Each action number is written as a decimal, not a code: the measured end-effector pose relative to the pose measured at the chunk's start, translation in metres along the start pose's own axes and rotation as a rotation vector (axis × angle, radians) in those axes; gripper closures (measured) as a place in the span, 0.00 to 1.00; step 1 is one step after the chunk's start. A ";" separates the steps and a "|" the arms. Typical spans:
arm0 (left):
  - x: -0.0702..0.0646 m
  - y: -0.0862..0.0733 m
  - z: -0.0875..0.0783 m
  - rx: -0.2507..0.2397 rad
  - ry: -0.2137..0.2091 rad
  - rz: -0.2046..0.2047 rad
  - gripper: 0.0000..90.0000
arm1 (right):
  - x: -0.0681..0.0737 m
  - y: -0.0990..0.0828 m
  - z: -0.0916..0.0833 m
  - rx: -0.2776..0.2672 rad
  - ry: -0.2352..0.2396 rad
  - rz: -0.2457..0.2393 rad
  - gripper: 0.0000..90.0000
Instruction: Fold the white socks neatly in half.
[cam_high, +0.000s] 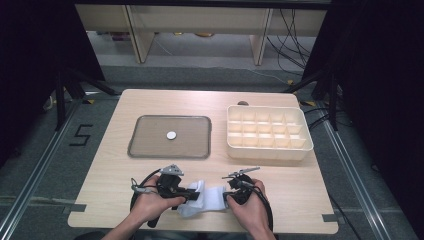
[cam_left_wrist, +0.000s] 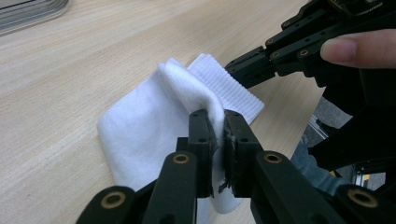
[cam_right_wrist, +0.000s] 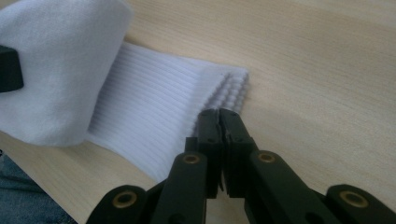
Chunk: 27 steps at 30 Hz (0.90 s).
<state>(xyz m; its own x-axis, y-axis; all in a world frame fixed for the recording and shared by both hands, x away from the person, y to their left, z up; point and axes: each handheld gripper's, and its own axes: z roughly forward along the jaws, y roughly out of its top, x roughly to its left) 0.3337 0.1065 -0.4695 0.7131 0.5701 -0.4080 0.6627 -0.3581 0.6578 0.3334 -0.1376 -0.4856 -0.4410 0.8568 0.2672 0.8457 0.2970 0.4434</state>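
A white sock (cam_high: 209, 201) lies near the table's front edge, between my two grippers. My left gripper (cam_high: 194, 193) comes in from the left. In the left gripper view its jaws (cam_left_wrist: 220, 122) are shut on a raised fold of the sock (cam_left_wrist: 149, 126). My right gripper (cam_high: 228, 196) comes in from the right, and its jaws (cam_right_wrist: 219, 115) are shut at the corner of the sock's ribbed cuff (cam_right_wrist: 149, 112). In the left gripper view the right gripper (cam_left_wrist: 236, 70) touches that cuff. A person's hand holds each gripper.
A grey tray (cam_high: 145, 150) with a small white disc (cam_high: 171, 135) in it sits at the table's middle left. A cream box (cam_high: 267, 150) divided into several compartments stands at the right. The table's front edge lies just below the sock.
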 end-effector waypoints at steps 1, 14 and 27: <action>0.000 0.000 0.000 0.000 0.000 0.000 0.92 | -0.001 0.000 0.001 -0.002 -0.011 -0.023 0.98; -0.002 0.000 0.003 0.014 -0.009 0.003 0.92 | 0.003 0.000 0.001 0.007 -0.001 -0.006 0.98; -0.004 0.001 0.007 0.020 -0.001 0.012 0.92 | 0.008 -0.002 0.004 -0.009 0.012 -0.020 0.98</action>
<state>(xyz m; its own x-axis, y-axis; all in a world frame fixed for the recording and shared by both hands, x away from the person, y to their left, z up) 0.3330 0.0990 -0.4717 0.7211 0.5648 -0.4013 0.6588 -0.3797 0.6494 0.3297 -0.1298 -0.4880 -0.4616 0.8454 0.2688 0.8340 0.3103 0.4562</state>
